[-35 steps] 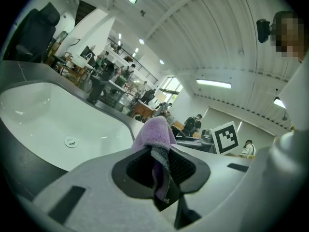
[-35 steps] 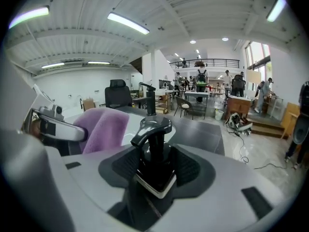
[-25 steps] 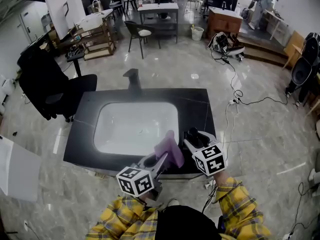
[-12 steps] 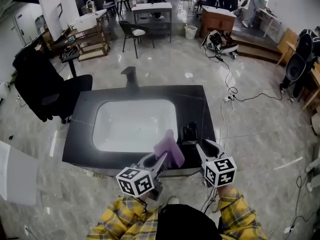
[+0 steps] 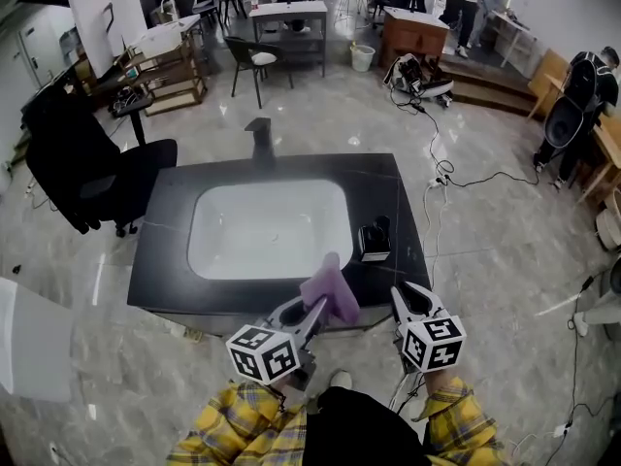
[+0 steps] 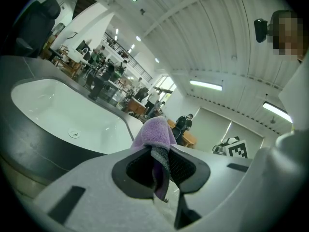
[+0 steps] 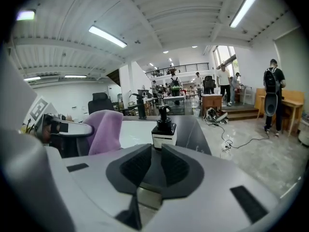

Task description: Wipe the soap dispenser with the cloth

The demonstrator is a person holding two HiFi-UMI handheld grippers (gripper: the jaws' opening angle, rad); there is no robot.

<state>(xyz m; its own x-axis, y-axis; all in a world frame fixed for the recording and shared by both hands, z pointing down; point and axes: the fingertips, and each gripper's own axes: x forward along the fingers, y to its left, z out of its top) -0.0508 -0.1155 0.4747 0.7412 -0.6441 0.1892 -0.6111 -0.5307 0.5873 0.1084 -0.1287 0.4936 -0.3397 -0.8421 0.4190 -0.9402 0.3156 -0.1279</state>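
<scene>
Head view shows the soap dispenser standing upright on the dark counter, just to the right of the white basin and clear of both tools. The left gripper is clamped on the purple cloth; in the left gripper view the cloth sits pinched between the two pads, with its bulk bunched above them and a short tail hanging below. The cloth hangs over the counter's near edge and does not touch the dispenser. The right gripper is off the near right corner of the counter. In the right gripper view its jaws have just been closing and stand with only a narrow gap, with nothing between them; the dispenser appears beyond the jaw tips, apart from them. Task status, as a judgement: the cloth is secured, but no wiping contact exists at this moment and the dispenser is unsupported by either tool. The pictures do not reveal whether the bottle surface is already clean. Remaining work, if any: bring the cloth against the dispenser body and pump, steadying the bottle as required.
</scene>
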